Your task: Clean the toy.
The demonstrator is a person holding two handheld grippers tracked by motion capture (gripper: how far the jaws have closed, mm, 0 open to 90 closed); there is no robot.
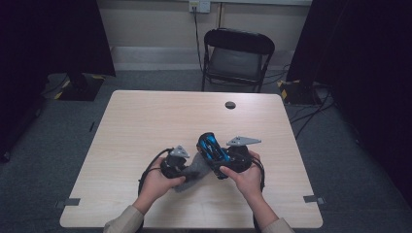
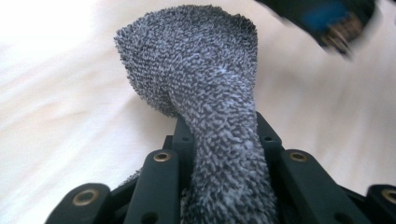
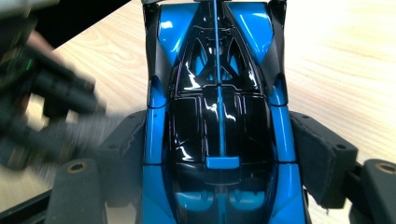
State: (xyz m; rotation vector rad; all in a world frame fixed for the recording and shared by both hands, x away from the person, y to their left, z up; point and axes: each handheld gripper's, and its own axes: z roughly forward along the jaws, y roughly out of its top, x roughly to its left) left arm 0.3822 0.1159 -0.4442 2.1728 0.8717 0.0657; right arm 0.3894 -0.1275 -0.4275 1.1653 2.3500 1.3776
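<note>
A blue and black toy car (image 1: pixel 212 147) is held a little above the light wooden table (image 1: pixel 145 121), nose pointing away. My right gripper (image 1: pixel 219 159) is shut on it; in the right gripper view its pads (image 3: pixel 317 149) press on both flanks of the car (image 3: pixel 217 116). My left gripper (image 1: pixel 186 167) is shut on a grey terry cloth (image 1: pixel 195 171) right beside the car. In the left gripper view the cloth (image 2: pixel 201 70) rises bunched from between the jaws, and the blurred car (image 2: pixel 327 18) sits at the upper right. The blurred left gripper (image 3: pixel 46 93) shows left of the car.
A black folding chair (image 1: pixel 238 53) stands behind the table's far edge. A round cable hole (image 1: pixel 230 105) sits near that edge. Dark curtains hang at both sides, and cables lie on the grey floor at the right.
</note>
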